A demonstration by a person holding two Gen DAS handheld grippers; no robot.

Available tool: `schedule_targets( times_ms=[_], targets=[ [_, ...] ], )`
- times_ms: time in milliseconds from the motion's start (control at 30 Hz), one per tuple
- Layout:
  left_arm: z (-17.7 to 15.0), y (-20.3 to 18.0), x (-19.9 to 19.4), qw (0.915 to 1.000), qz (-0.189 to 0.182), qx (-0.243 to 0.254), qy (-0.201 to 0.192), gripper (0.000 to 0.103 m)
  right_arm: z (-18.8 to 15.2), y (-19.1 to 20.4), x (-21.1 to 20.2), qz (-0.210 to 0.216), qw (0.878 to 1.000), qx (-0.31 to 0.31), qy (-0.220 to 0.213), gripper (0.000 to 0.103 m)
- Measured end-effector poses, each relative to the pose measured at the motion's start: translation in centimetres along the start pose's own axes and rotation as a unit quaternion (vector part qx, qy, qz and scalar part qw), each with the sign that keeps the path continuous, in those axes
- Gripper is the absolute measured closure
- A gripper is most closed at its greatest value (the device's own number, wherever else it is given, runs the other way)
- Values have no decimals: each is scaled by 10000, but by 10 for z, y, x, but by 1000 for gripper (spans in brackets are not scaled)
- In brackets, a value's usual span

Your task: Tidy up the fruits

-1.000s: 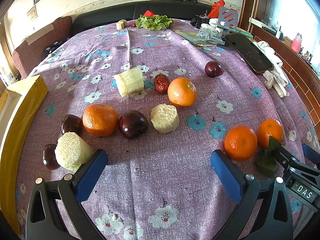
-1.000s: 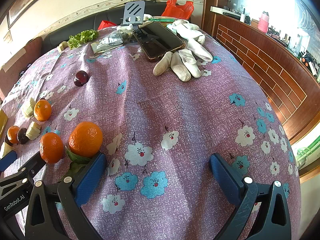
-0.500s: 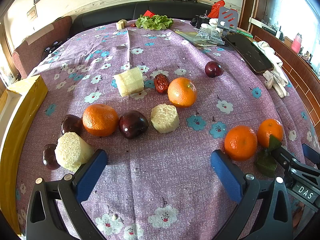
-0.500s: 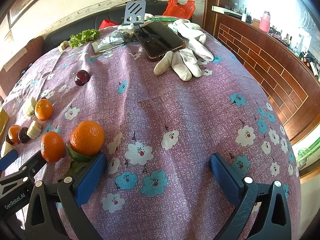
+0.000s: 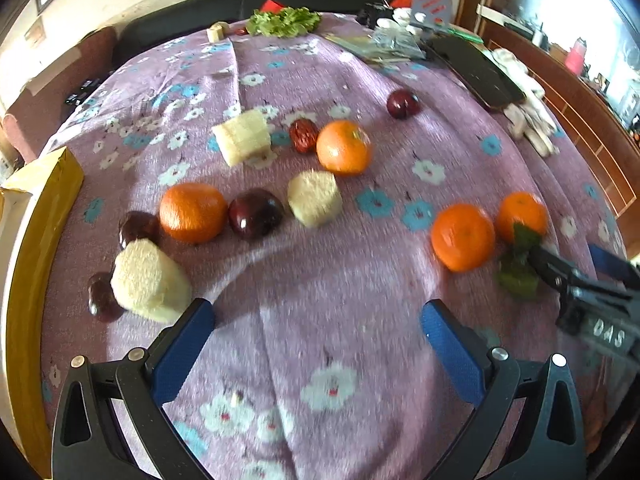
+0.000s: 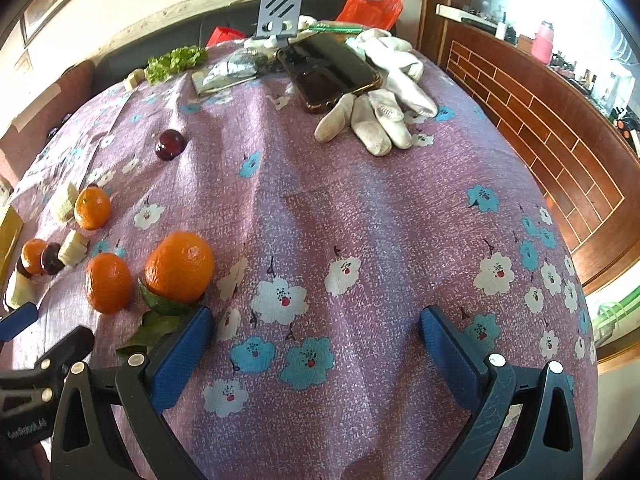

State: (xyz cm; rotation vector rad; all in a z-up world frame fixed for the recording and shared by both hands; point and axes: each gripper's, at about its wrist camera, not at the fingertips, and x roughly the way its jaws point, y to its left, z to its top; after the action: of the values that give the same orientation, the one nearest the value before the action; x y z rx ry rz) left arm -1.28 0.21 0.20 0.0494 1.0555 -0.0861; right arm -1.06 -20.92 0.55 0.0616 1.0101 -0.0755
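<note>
Fruit lies on a purple flowered tablecloth [image 5: 320, 280]. In the left wrist view I see oranges at left [image 5: 193, 212], centre [image 5: 343, 146] and right [image 5: 462, 237], a leafed orange [image 5: 521, 216], dark plums [image 5: 256, 218], a red date [image 5: 303, 141] and pale cut sugarcane pieces [image 5: 315, 198]. My left gripper [image 5: 316, 344] is open and empty, above the cloth in front of the fruit. My right gripper [image 6: 316, 344] is open and empty; the leafed orange [image 6: 179, 266] sits just beyond its left finger [image 6: 180, 354].
A yellow box [image 5: 36, 240] lies along the left edge. A phone [image 6: 330, 70], white gloves [image 6: 380, 104], a phone stand [image 6: 279, 14], lettuce [image 6: 175, 62] and a red bag [image 6: 370, 2] sit at the far side. The table edge drops off at right.
The left gripper has shifted and tilted slightly, blurring its view. The right gripper has edged a little forward towards the leafed orange. No fruit has moved.
</note>
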Motion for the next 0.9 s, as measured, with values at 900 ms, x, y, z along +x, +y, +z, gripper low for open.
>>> schedule_targets(
  times_ms=[900],
  targets=[
    [-79,184,-308,9011,769,-1420,-4025,0,11,37,-138,212,9856,-424,-1625,0]
  ],
)
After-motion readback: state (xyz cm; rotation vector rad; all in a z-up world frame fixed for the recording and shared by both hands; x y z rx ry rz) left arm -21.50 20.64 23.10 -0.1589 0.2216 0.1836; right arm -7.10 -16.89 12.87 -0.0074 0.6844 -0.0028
